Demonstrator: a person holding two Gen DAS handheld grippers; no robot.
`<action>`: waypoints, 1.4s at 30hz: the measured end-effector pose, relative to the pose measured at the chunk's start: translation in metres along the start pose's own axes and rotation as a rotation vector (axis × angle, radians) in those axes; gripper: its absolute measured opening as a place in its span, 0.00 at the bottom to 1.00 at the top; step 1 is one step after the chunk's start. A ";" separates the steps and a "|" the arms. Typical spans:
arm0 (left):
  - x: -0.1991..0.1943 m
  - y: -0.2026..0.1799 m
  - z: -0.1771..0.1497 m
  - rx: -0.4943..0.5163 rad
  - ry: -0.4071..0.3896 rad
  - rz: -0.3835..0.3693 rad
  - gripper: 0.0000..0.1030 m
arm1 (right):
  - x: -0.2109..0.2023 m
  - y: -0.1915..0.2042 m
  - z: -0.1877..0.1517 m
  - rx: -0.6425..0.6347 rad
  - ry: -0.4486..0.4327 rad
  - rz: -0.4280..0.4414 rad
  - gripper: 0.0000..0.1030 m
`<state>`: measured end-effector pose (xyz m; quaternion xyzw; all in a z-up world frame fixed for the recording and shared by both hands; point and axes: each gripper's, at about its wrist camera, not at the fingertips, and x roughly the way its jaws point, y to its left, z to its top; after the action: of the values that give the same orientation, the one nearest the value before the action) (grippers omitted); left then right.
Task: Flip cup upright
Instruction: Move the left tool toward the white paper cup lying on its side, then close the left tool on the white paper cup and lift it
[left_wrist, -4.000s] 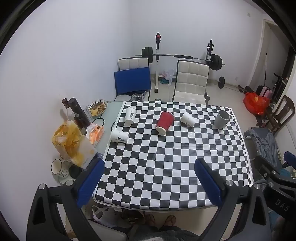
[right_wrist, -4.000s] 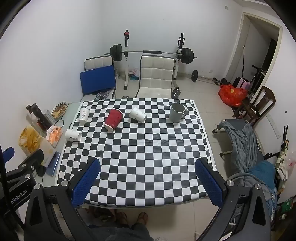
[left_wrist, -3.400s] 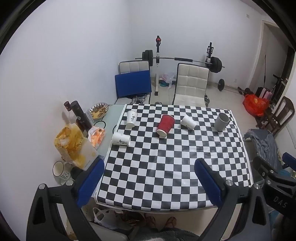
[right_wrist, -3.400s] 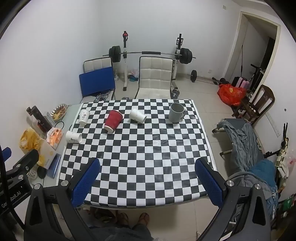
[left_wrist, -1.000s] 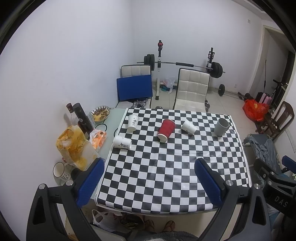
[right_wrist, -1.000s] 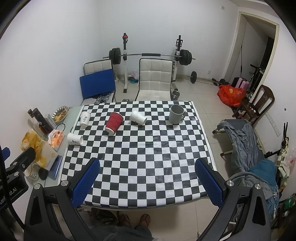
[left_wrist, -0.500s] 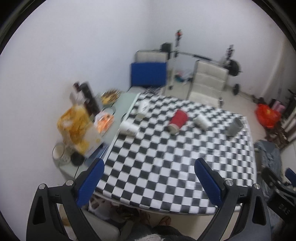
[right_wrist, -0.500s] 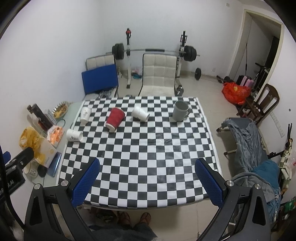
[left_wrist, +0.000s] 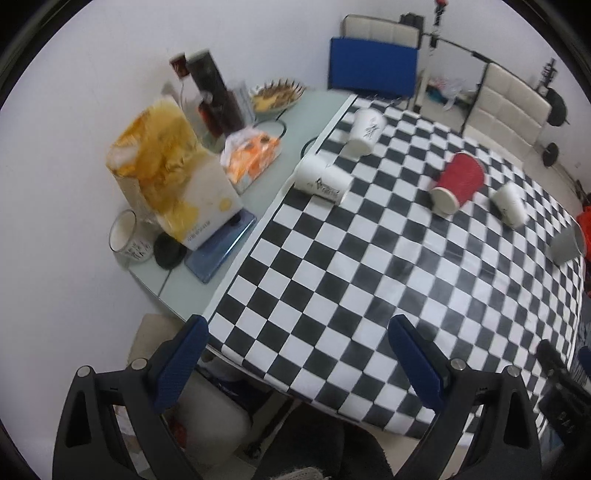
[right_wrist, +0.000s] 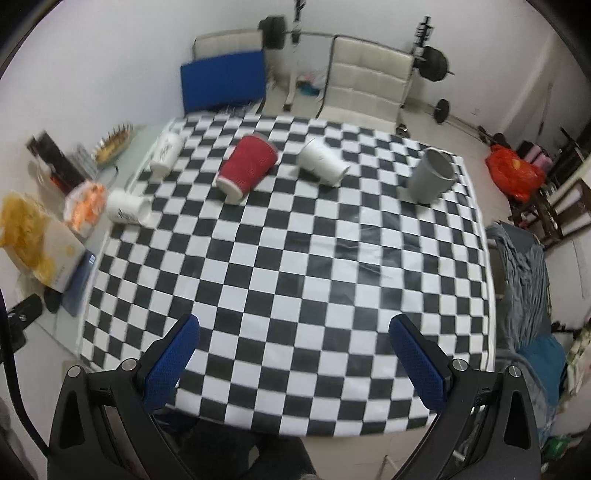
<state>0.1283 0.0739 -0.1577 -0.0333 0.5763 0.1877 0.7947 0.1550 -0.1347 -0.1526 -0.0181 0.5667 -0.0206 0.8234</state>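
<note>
Both grippers, left gripper (left_wrist: 297, 363) and right gripper (right_wrist: 293, 363), hang wide open and empty above the checkered table's (right_wrist: 295, 280) near edge, well short of the tipped red cup (right_wrist: 246, 168) lying across it.

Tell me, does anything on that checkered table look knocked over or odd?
Yes. The red cup and two white cups lie tipped on their sides on the checkered table. The grey mug stands upright.
</note>
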 end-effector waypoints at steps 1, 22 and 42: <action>0.009 0.001 0.005 -0.005 0.013 0.009 0.97 | 0.012 0.006 0.005 -0.010 0.012 0.004 1.00; 0.183 0.022 0.129 -0.248 0.346 -0.211 0.96 | 0.196 0.154 0.119 -0.181 0.238 0.010 1.00; 0.287 0.023 0.185 -0.532 0.485 -0.436 0.80 | 0.263 0.171 0.156 -0.136 0.322 -0.111 1.00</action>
<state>0.3640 0.2200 -0.3586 -0.4018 0.6576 0.1443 0.6207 0.3970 0.0222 -0.3517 -0.1015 0.6896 -0.0302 0.7164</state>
